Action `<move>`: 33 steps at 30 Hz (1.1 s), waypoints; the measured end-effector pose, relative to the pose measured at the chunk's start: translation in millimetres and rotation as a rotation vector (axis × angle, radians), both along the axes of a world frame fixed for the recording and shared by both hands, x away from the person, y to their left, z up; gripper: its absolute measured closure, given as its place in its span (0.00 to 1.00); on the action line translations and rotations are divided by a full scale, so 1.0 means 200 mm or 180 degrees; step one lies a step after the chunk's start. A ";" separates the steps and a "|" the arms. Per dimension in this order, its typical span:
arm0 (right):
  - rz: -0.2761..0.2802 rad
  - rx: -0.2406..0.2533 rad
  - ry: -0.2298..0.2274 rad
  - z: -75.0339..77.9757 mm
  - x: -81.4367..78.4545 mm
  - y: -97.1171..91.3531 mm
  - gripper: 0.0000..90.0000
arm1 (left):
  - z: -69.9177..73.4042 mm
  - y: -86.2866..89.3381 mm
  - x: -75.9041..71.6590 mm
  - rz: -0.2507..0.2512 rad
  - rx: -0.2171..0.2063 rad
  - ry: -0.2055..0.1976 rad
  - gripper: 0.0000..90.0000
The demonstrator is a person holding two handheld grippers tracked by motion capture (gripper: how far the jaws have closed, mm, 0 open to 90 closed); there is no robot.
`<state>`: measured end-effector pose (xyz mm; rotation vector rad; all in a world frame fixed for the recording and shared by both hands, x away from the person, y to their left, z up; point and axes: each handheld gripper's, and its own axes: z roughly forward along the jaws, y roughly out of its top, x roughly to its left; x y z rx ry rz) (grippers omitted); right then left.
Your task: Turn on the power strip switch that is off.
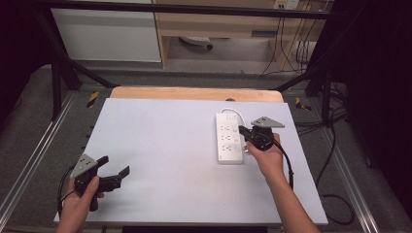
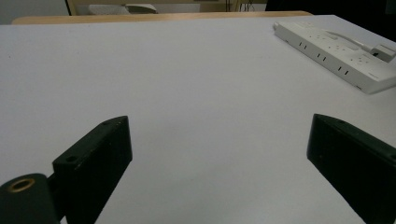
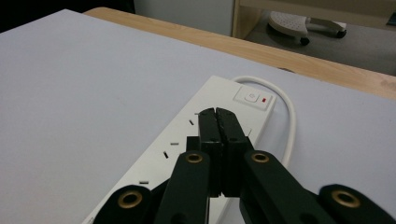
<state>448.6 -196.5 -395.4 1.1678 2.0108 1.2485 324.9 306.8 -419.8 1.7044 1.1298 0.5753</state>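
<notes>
So the person is working at the white power strip (image 1: 229, 138), which is lying flat on the right half of the pale table (image 1: 160, 145), its cord looping out at the far end. The right gripper (image 1: 242, 130) is hovering over the strip with its jaws pressed together, nothing between them; in the right gripper view the closed tips (image 3: 216, 113) are pointing towards the rocker switch (image 3: 252, 97) at the strip's far end, sitting a little short of it. I'm guessing the closed tips are meant for poking that switch, and that the press is not yet made: the tips are looking clear of the button, though whether they are brushing the strip's top face I cannot tell. The left gripper (image 1: 115, 167) is idling well apart, near the table's front left edge, its jaws standing wide and empty. No plug is sitting in any socket.
</notes>
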 end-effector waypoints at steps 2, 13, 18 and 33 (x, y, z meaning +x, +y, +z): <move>-0.0002 -0.0010 0.0015 -0.01 0.00 0.00 1.00 | 0.00 0.00 0.00 0.0000 0.0006 -0.0001 0.07; -0.0010 -0.0031 0.0081 -0.07 -0.01 0.00 1.00 | 0.00 0.00 0.00 -0.0002 0.0009 0.0011 0.07; -0.0003 -0.0051 0.0128 -0.11 -0.01 0.01 1.00 | 0.00 0.00 0.00 -0.0005 0.0010 0.0010 0.07; -0.0030 -0.0059 0.0227 -0.18 -0.02 0.01 1.00 | 0.00 0.00 0.00 -0.0001 0.0010 0.0013 0.07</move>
